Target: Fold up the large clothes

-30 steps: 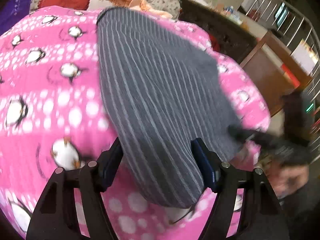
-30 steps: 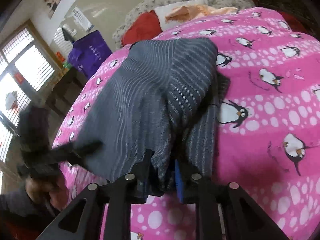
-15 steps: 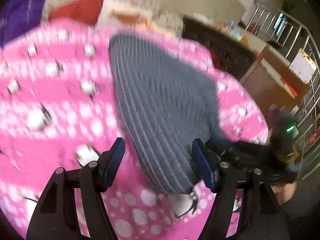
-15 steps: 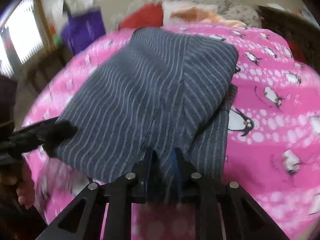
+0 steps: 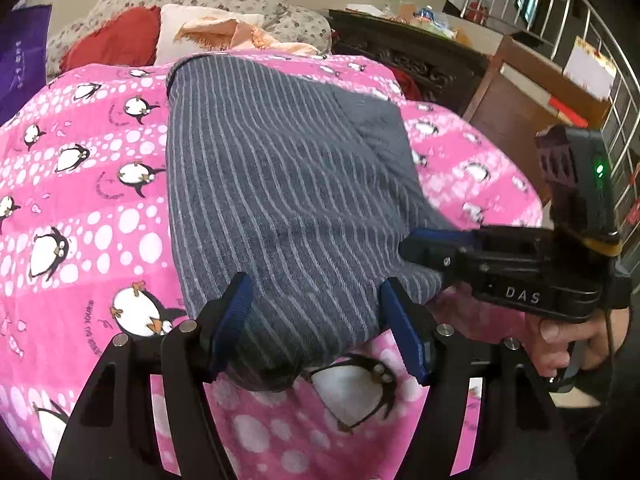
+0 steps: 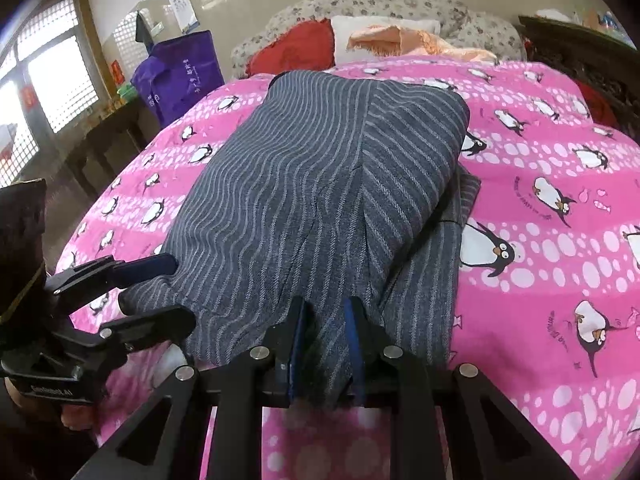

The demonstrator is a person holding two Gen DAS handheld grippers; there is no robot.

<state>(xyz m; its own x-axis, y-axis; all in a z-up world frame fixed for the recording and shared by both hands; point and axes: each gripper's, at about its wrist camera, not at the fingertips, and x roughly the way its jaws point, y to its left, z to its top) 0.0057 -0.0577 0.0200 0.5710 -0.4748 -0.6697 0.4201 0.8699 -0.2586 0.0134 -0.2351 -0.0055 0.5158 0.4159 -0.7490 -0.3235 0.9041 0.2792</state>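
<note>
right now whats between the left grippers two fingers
The near edge of the grey striped garment lies in the open gap of the left gripper, over the pink penguin blanket; the left wrist view shows it.

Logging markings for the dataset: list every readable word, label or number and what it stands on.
"DAS": white letters on the body of the right gripper.
Purple bag: white characters, too blurred to read.
Wall poster: text too small.
Pink penguin blanket: curved lettering beside the penguins, illegible.
Left gripper: body label, blurred.

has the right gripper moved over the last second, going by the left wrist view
Yes. The right gripper has come in from the bed's edge and sits against the grey striped garment, further onto the pink penguin blanket.
</note>
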